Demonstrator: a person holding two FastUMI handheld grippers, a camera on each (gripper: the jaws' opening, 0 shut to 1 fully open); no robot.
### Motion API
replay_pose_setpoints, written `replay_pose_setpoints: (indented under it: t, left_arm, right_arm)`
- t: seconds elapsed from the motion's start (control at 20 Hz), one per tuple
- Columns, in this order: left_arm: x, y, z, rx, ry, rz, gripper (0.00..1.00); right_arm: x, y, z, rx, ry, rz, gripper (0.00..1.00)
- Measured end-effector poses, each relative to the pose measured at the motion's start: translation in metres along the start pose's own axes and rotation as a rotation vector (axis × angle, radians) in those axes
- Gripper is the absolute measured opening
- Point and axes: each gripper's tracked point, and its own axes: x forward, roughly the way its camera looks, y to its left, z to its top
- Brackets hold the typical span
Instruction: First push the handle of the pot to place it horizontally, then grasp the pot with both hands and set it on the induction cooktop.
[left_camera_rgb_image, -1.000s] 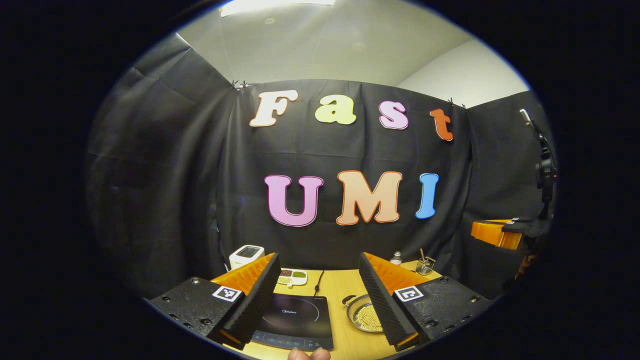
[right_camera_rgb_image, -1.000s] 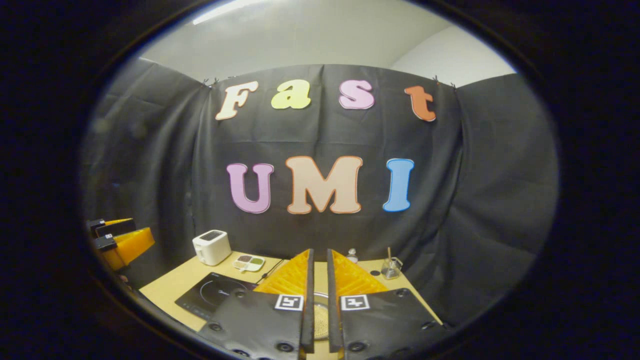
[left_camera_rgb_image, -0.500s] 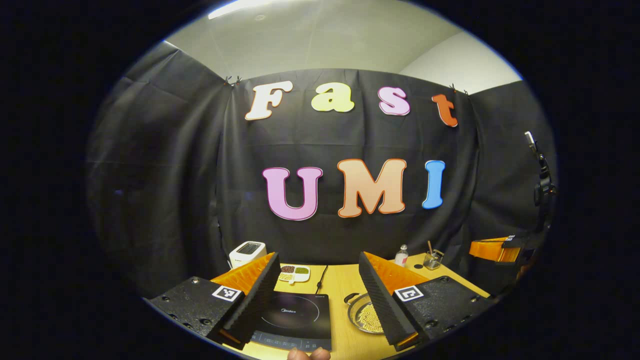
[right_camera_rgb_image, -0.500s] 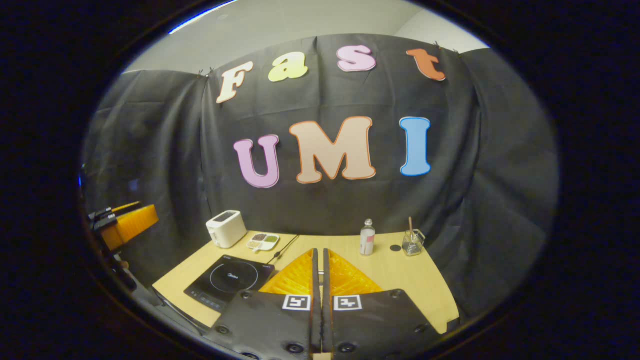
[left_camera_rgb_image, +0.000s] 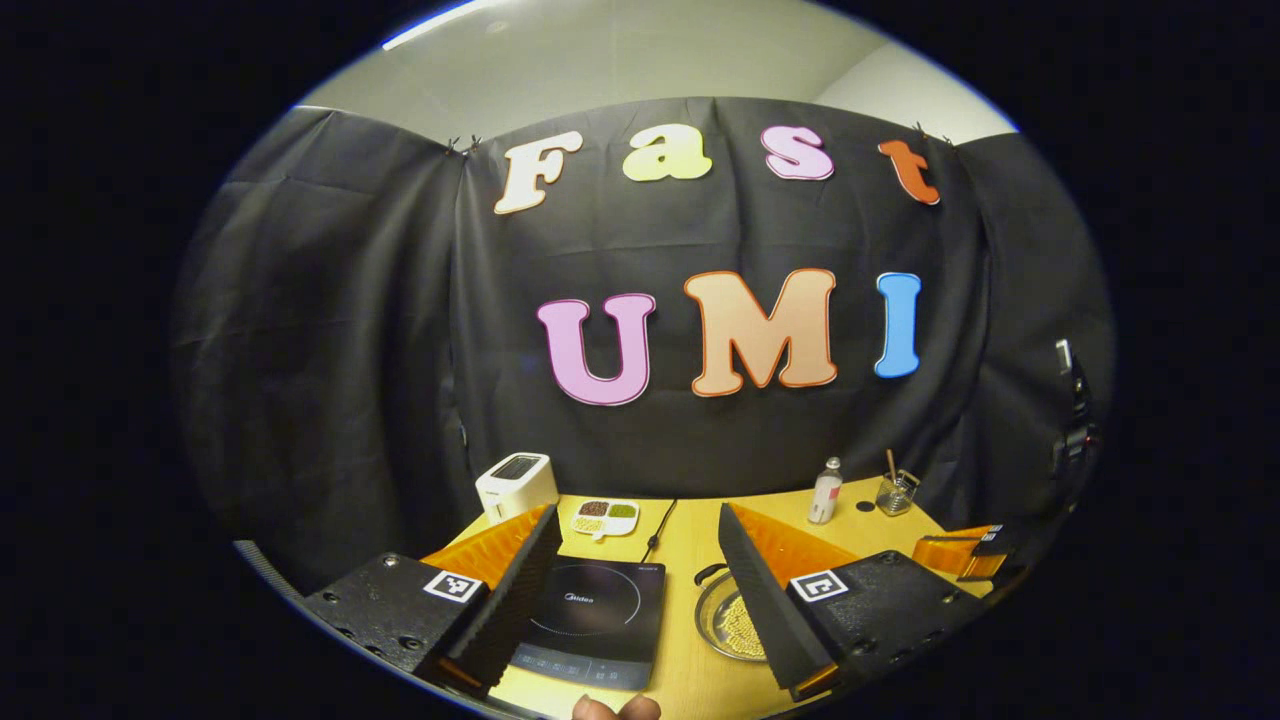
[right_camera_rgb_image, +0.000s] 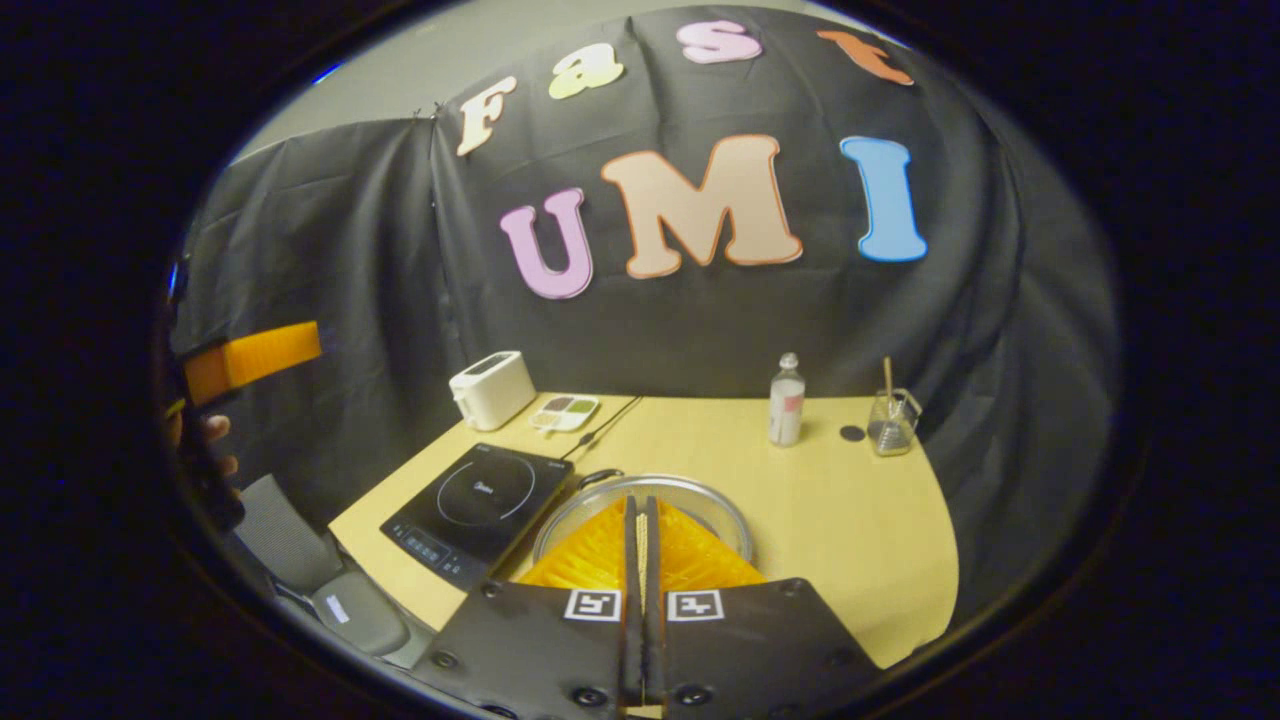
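On the table (right_camera_rgb_image: 880, 560), the cooktop (right_camera_rgb_image: 478, 513) lies near the front left corner, with the pot (right_camera_rgb_image: 640, 510) just beside it on its right. Behind the cooktop, at the back left corner, stands a toaster (right_camera_rgb_image: 491, 389); a dish (right_camera_rgb_image: 564, 411) lies just right of it along the back edge. A cord (right_camera_rgb_image: 598, 430) runs from the back edge toward the cooktop. Farther right along the back edge stand a bottle (right_camera_rgb_image: 786, 401), then a glass (right_camera_rgb_image: 891, 424) near the back right corner. The pot holds beads (left_camera_rgb_image: 742, 630).
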Motion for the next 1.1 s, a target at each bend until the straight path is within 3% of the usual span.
replay_pose_setpoints:
  t: [0.2,0.7,1.1]
  left_arm:
    - [0.004,-0.009,-0.011,0.018,0.046,0.014,0.93]
    - [0.008,-0.019,-0.027,0.048,0.106,0.018,1.0]
    - [0.009,-0.022,-0.038,0.073,0.143,0.024,0.98]
  right_arm:
    - [0.011,-0.007,-0.04,-0.02,0.087,0.042,0.0]
    - [0.029,-0.007,-0.139,-0.032,0.32,0.098,0.0]
    - [0.032,-0.012,-0.192,-0.055,0.464,0.107,0.03]
